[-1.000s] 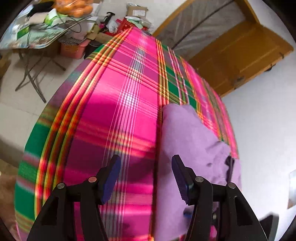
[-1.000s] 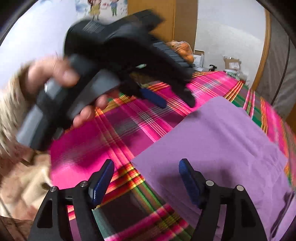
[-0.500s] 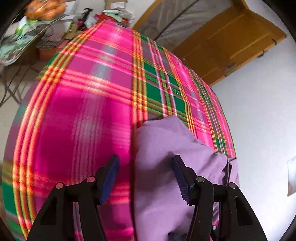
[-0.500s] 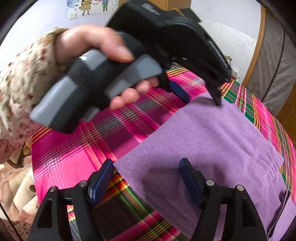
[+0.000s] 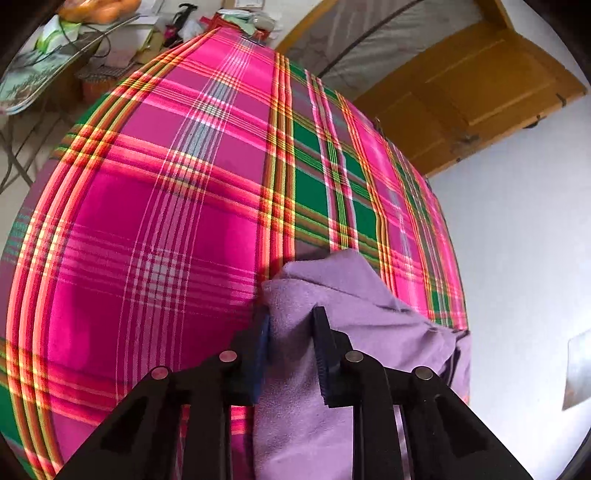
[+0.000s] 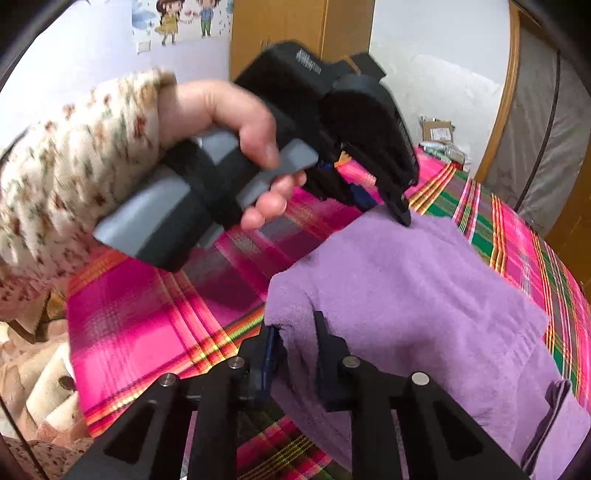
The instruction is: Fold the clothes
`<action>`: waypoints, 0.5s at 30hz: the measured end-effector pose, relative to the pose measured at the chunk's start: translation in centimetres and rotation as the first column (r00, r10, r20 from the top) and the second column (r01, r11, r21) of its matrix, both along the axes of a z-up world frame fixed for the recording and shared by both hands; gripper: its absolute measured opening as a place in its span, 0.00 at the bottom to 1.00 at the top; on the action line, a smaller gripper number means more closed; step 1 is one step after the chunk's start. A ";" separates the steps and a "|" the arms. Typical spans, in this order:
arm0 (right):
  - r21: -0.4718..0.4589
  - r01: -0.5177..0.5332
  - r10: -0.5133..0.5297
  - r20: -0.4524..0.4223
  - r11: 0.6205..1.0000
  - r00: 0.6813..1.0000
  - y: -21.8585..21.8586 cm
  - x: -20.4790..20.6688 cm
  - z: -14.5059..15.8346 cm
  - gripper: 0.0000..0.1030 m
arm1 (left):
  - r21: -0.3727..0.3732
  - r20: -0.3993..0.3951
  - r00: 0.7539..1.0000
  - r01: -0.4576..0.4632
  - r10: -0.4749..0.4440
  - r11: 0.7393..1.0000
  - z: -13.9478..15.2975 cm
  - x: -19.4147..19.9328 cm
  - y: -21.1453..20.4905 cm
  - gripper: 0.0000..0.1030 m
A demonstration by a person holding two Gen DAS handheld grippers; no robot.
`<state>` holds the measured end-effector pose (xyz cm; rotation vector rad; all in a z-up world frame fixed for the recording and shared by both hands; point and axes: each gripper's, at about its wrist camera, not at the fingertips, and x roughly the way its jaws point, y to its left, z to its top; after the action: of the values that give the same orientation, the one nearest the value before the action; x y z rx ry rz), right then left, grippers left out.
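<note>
Bright even daylight, strong fisheye bending at edges, dark corner vignette, motion blur on hand [image 6: 221,122]

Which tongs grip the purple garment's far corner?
The left tongs, in the bare hand, pinch the purple garment farthest up the bed; the right tongs hold the near corner.

A home, prob. a bedroom. Bed w/ bright pink-green-yellow plaid bedspread [image 5: 177,206] fills most of the left wrist view. Plain white walls; orange-brown wooden door [image 5: 476,96] at the far end. Cartoon sticker of kids [image 6: 184,18] on the wall beside a tall wooden wardrobe [image 6: 280,33]. Small cluttered folding table [image 5: 40,70] w/ a bag of oranges [image 5: 99,7], cardboard boxes [image 6: 437,129] on the floor: household clutter, not a lab or shop.
</note>
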<state>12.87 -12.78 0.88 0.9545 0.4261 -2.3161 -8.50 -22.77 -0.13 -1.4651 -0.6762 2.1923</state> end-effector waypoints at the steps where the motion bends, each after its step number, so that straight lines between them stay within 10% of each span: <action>1: -0.019 -0.001 0.001 -0.009 1.000 1.000 0.4 0.2 0.5 0.18 | -0.009 -0.011 1.000 0.003 -0.003 1.000 0.5 0.1 0.3 0.19; 15: -0.186 -0.053 0.051 -0.015 0.981 0.999 3.1 -1.7 2.9 0.18 | -0.138 -0.119 0.992 -0.057 0.041 0.989 6.2 2.9 -0.9 0.06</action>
<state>11.15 -9.65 3.78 0.8318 0.2304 -2.2683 -5.59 -23.65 6.07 -1.3885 -0.5331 2.3848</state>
